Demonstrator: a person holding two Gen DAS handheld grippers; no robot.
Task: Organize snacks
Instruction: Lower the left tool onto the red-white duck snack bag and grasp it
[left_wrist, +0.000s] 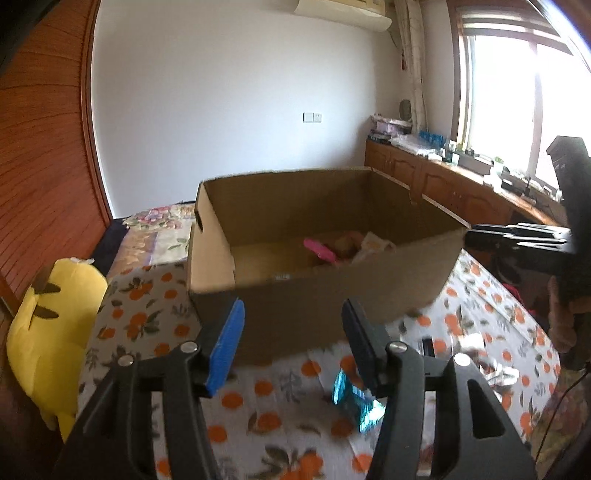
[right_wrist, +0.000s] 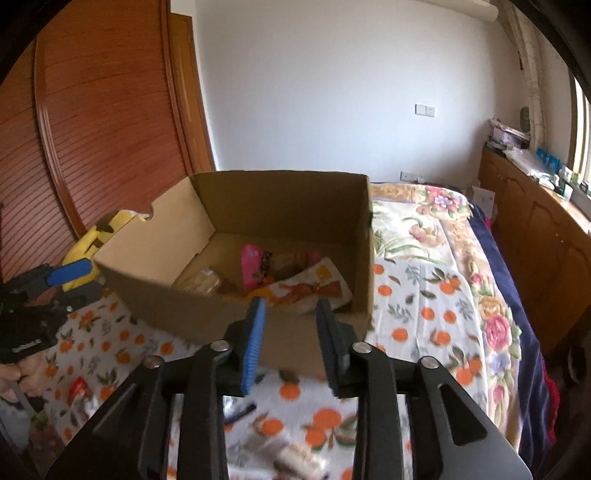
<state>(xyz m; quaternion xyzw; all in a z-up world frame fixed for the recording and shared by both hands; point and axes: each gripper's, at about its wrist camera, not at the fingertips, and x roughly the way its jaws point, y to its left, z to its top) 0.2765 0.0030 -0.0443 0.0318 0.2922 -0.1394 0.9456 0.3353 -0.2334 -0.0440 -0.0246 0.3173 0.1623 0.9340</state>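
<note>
An open cardboard box (left_wrist: 321, 299) (right_wrist: 207, 321) stands on the orange-print cloth (left_wrist: 273, 398). Inside lie a pink packet (right_wrist: 251, 269) (left_wrist: 319, 251), a white and orange packet (right_wrist: 314, 288) and a brownish packet (right_wrist: 199, 282). My left gripper (left_wrist: 293, 332) is open just before the box's front wall, with nothing between its fingers. A teal packet (left_wrist: 354, 402) lies on the cloth under its right finger. My right gripper (right_wrist: 291, 317) is open at the box's near wall, holding nothing. In the left wrist view the right gripper (left_wrist: 517, 236) sits by the box's right corner.
A yellow plush toy (left_wrist: 48, 339) (right_wrist: 107, 225) lies left of the box. Loose packets (left_wrist: 495, 373) (right_wrist: 77, 387) are scattered on the cloth near the front. A floral bedspread (right_wrist: 436, 229) spreads to the right, with wooden cabinets (left_wrist: 424, 173) along the window wall.
</note>
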